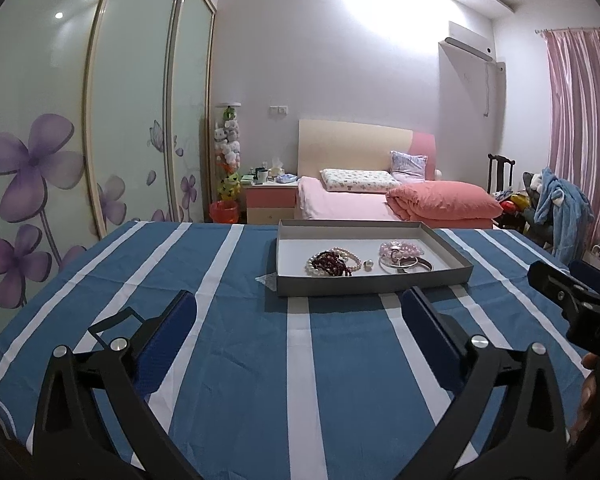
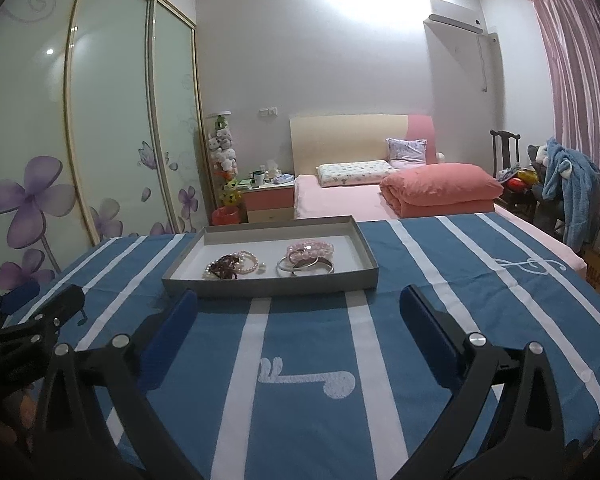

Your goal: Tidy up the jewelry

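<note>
Jewelry [image 1: 342,264] heaped in grey tray [image 1: 372,282] (pieces tangled, indistinct), left gripper [image 1: 300,312] and right gripper [image 2: 298,308] spread wide, empty.

No brand, label or number can be read with certainty. The blue striped cloth [image 2: 440,320] carries white musical signs: a treble clef [image 2: 528,268] and a note [image 2: 312,382]. Raised letters on the right gripper's [image 1: 572,312] black body and print on a cardboard box [image 2: 598,276] stay illegible.
</note>
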`<state>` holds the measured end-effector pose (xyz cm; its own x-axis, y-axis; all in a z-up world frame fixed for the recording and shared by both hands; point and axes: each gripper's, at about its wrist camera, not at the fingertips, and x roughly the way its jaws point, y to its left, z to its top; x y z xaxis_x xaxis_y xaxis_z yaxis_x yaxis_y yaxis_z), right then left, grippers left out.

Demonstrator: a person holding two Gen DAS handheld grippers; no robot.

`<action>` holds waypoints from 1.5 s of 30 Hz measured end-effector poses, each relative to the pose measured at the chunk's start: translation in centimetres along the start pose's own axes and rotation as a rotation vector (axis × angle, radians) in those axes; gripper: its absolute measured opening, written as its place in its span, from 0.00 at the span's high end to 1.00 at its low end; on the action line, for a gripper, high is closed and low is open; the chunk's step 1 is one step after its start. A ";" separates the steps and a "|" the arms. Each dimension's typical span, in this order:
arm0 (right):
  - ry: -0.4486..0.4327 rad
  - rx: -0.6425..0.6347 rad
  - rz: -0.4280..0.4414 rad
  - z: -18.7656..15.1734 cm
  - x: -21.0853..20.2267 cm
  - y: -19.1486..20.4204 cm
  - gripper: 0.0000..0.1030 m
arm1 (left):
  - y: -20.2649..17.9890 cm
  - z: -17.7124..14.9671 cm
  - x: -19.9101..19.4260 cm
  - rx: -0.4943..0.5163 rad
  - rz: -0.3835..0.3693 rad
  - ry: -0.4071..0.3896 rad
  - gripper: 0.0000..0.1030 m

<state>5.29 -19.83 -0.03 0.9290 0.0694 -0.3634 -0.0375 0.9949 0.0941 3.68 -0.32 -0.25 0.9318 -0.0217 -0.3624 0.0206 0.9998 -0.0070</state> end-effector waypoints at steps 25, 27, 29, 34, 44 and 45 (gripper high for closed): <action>-0.028 -0.033 -0.002 -1.5 -0.8 0.5 0.04 | -0.4 -0.9 -0.6 0.002 0.013 0.016 0.02; -0.029 -0.033 -0.002 -1.5 -0.8 0.5 0.04 | -0.4 -0.9 -0.6 0.002 0.014 0.015 0.02; -0.029 -0.033 -0.003 -1.5 -0.8 0.5 0.04 | -0.4 -0.9 -0.6 0.001 0.014 0.016 0.02; -0.027 -0.031 -0.002 -1.5 -0.8 0.5 0.04 | -0.5 -0.9 -0.6 -0.001 0.014 0.019 0.02; -0.024 -0.028 -0.002 -1.8 -0.6 0.5 0.04 | -0.7 -1.0 -0.5 0.002 0.015 0.025 0.02; -0.024 -0.029 -0.002 -1.8 -0.5 0.5 0.04 | -0.7 -1.0 -0.6 0.003 0.015 0.025 0.02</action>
<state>4.11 -19.23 -1.42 0.9376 0.0656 -0.3415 -0.0455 0.9967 0.0666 2.80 -0.99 -0.95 0.9226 -0.0064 -0.3857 0.0075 1.0000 0.0016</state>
